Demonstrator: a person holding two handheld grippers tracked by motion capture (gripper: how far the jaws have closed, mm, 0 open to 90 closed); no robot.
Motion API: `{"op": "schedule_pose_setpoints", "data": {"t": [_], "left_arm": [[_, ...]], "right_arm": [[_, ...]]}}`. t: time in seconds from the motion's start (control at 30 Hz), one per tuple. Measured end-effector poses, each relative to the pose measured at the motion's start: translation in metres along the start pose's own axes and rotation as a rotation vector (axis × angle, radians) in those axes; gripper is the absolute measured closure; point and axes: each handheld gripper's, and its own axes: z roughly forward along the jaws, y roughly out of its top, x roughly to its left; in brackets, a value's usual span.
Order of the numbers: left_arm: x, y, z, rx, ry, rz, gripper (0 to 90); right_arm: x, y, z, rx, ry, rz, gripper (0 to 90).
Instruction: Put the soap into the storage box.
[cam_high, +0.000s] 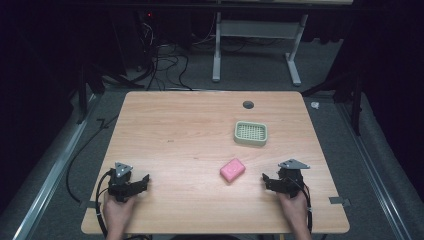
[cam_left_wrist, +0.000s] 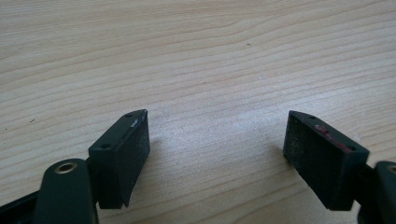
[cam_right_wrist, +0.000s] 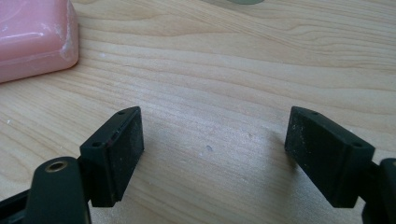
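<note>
In the right gripper view the pink soap (cam_right_wrist: 32, 37) runs off the top and left picture edges, so its far end is cut away. The green soap dish (cam_right_wrist: 243, 2) is a sliver at the top edge. In the high view, the small white object (cam_high: 315, 105) on the floor beyond the bench's far right corner is too small to tell.

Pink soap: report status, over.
Both tongs, left and right, open, empty, low over table. Pink soap lies loose near right. Soap dish empty. Path clear.

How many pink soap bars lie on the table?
1. The pink soap bar lies on the table, nearer than the green soap dish, left of the right gripper.
</note>
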Motion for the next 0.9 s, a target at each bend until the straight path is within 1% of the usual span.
{"op": "schedule_pose_setpoints", "data": {"t": [0.43, 0.63, 0.7, 0.83, 0.9], "left_arm": [[0.0000, 0.0000, 0.0000, 0.000, 0.000, -0.001, 23.1], [0.0001, 0.0000, 0.0000, 0.000, 0.000, 0.000, 23.1], [0.0001, 0.0000, 0.0000, 0.000, 0.000, -0.001, 23.1], [0.0000, 0.0000, 0.0000, 0.000, 0.000, -0.001, 23.1], [0.0001, 0.0000, 0.0000, 0.000, 0.000, 0.000, 23.1]], "right_arm": [[-0.0001, 0.0000, 0.0000, 0.000, 0.001, 0.000, 20.2], [0.0006, -0.0002, -0.0002, 0.005, 0.003, -0.005, 17.7], [0.0010, 0.0000, 0.0001, 0.012, 0.014, -0.016, 14.8], [-0.0001, -0.0009, -0.0009, 0.016, 0.031, -0.034, 14.6], [-0.0012, -0.0016, -0.0015, 0.014, 0.031, -0.036, 14.4]]}}
